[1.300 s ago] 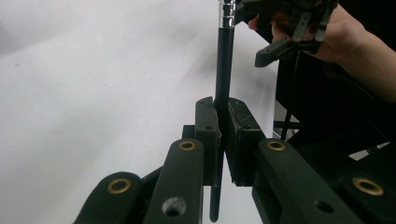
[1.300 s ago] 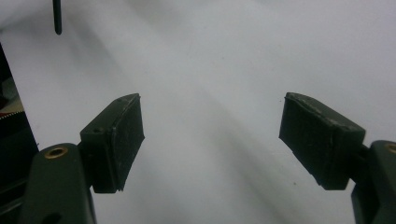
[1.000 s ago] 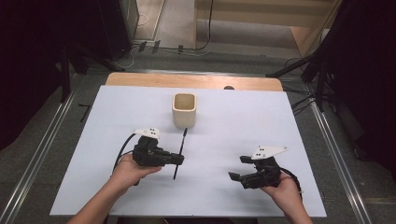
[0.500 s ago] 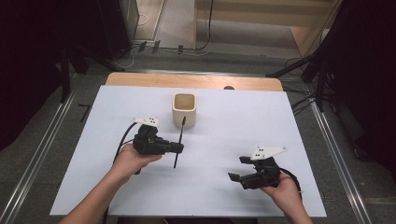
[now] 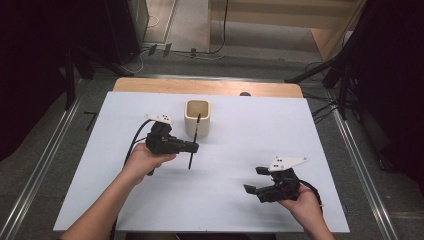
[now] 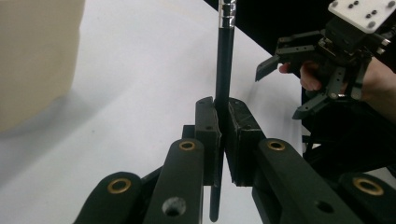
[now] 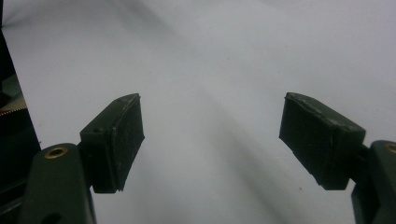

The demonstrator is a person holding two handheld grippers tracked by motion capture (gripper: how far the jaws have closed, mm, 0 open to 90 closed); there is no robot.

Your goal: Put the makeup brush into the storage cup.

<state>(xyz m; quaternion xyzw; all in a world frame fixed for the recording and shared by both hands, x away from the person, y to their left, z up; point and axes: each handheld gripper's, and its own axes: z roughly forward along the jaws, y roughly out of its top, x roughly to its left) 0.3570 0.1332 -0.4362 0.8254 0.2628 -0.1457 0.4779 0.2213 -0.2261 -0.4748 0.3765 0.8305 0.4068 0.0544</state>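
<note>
A matt black pen [image 6: 224, 70] with a glossy silver metal band near its upper end sits between the dull, slightly rough rubbery pads of the left gripper [image 6: 223, 135], whose black plastic arms carry brass-coloured rivets. The cream cup [image 5: 197, 117] looks smooth and matt, like ceramic or plastic. The table [image 5: 300, 130] has a smooth, matt white top with a bare wood strip along its far edge. The right gripper [image 7: 212, 135] shows the same scuffed black pads.

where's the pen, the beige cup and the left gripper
pen [image 6: 224, 70]: left gripper view, on its dark shaft above the jaws.
beige cup [image 5: 197, 122]: high view, on its front wall.
left gripper [image 5: 194, 147]: high view, at its jaw tips, shut on the pen.
</note>
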